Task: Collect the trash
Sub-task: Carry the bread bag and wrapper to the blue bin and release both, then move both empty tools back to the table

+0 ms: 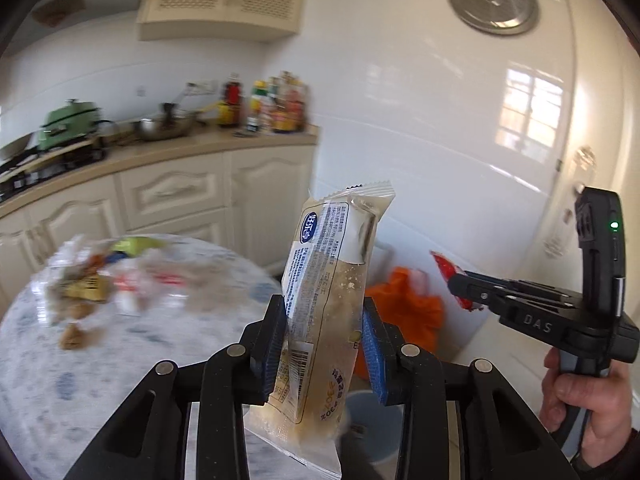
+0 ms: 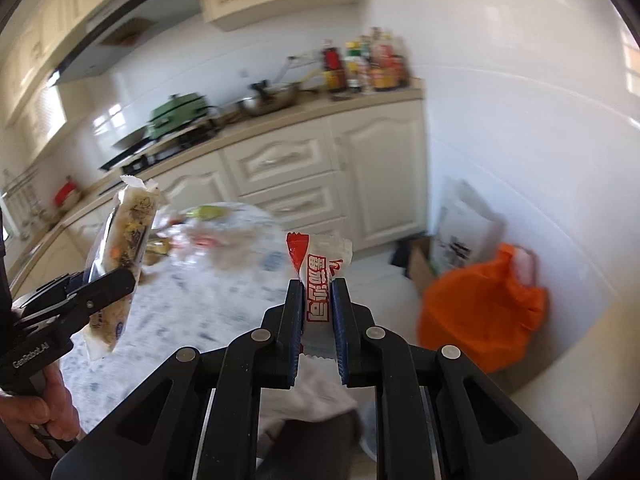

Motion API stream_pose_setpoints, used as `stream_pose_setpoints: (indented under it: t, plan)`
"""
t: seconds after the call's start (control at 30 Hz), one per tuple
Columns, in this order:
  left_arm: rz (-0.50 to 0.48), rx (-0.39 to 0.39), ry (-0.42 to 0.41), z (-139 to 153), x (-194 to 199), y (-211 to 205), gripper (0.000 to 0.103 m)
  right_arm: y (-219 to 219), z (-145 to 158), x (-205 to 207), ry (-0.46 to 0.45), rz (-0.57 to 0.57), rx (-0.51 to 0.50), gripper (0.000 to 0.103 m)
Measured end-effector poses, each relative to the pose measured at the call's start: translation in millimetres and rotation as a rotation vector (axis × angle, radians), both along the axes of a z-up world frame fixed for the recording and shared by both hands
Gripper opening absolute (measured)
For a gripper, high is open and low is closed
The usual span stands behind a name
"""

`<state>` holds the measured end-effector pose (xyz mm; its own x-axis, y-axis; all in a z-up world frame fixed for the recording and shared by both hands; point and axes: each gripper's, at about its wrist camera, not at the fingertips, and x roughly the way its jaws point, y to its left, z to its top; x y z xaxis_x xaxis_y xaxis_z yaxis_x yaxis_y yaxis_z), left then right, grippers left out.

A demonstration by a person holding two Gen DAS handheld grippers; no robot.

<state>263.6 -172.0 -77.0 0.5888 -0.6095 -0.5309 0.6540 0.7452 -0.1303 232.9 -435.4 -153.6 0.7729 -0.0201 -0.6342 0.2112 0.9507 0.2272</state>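
My left gripper (image 1: 324,320) is shut on a long clear snack wrapper (image 1: 332,280) with a blue logo and crumbs inside, held upright above the table's edge. The same wrapper (image 2: 124,248) shows at the left of the right wrist view, pinched in the left gripper (image 2: 106,286). My right gripper (image 2: 318,296) is shut on a small red and white wrapper (image 2: 318,268) with red lettering. In the left wrist view the right gripper (image 1: 460,284) appears at the right with that red wrapper (image 1: 446,266) at its tip. An orange trash bag (image 2: 480,312) sits on the floor by the wall.
A round marbled table (image 1: 80,360) carries several more wrappers and scraps (image 1: 92,280). Cream kitchen cabinets (image 2: 320,176) and a counter with a green pot (image 1: 72,120), a wok and bottles stand behind. A paper bag (image 2: 464,232) leans by the orange bag. A hand (image 1: 580,392) holds the right gripper's handle.
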Motion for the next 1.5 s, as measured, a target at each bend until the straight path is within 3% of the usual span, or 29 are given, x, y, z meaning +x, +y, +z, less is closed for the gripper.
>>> stream_pose_setpoints:
  t: [0.3, 0.57, 0.7, 0.77, 0.8, 0.83, 0.87, 0.93, 1.03, 1.1, 1.33, 1.5]
  plan:
    - [-0.191, 0.073, 0.147, -51, -8, -91, 0.032, -61, -66, -31, 0.133, -0.120, 0.070, 0.014]
    - [-0.251, 0.217, 0.308, -129, 6, -154, 0.032, -101, -146, -33, 0.250, -0.173, 0.200, 0.014]
    - [-0.256, 0.285, 0.351, -158, 23, -182, 0.033, -112, -180, -29, 0.289, -0.188, 0.261, 0.014]
    - [-0.254, 0.314, 0.351, -164, 24, -195, 0.040, -119, -197, -26, 0.307, -0.195, 0.292, 0.018]
    - [-0.248, 0.329, 0.349, -165, 23, -201, 0.054, -120, -203, -25, 0.312, -0.203, 0.304, 0.018]
    - [-0.235, 0.343, 0.346, -165, 25, -208, 0.070, -125, -212, -23, 0.324, -0.212, 0.319, 0.022]
    - [-0.227, 0.349, 0.337, -163, 25, -209, 0.075, -129, -220, -23, 0.331, -0.221, 0.342, 0.026]
    - [-0.211, 0.359, 0.310, -158, 16, -226, 0.085, -133, -227, -25, 0.334, -0.246, 0.365, 0.059]
    - [-0.193, 0.377, 0.267, -150, 8, -233, 0.094, -137, -229, -29, 0.335, -0.287, 0.358, 0.089]
    - [-0.181, 0.370, 0.242, -141, 3, -227, 0.099, -140, -228, -33, 0.335, -0.313, 0.359, 0.102]
    - [-0.161, 0.317, 0.202, -125, -10, -202, 0.101, -139, -208, -38, 0.299, -0.334, 0.349, 0.103]
    - [-0.148, 0.246, 0.155, -96, -20, -174, 0.101, -128, -181, -37, 0.258, -0.321, 0.323, 0.103]
